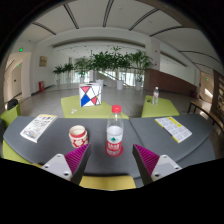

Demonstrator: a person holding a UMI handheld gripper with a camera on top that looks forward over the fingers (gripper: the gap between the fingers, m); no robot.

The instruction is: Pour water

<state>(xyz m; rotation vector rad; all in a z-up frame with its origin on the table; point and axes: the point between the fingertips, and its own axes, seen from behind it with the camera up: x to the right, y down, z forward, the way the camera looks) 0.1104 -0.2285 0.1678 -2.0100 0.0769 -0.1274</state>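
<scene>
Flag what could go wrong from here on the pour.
1. The bottle is tall and narrow and stands just ahead of the open tool, not yet between its fingers; an off-centre approach could tip it.
2. The cup sits close beside the bottle, so a finger may clip it.
3. The bottle's red cap looks on, which would block pouring.

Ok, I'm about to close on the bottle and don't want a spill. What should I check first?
1. Fingers open: ok, pads wide apart.
2. Water bottle upright on the grey table: ok.
3. Bottle centred between the fingers: ok, slightly right of middle.
4. Red cap on: ok, must come off before pouring.
5. Cup upright, left of the bottle and apart from it: ok.
6. Cup empty: cannot tell.
</scene>
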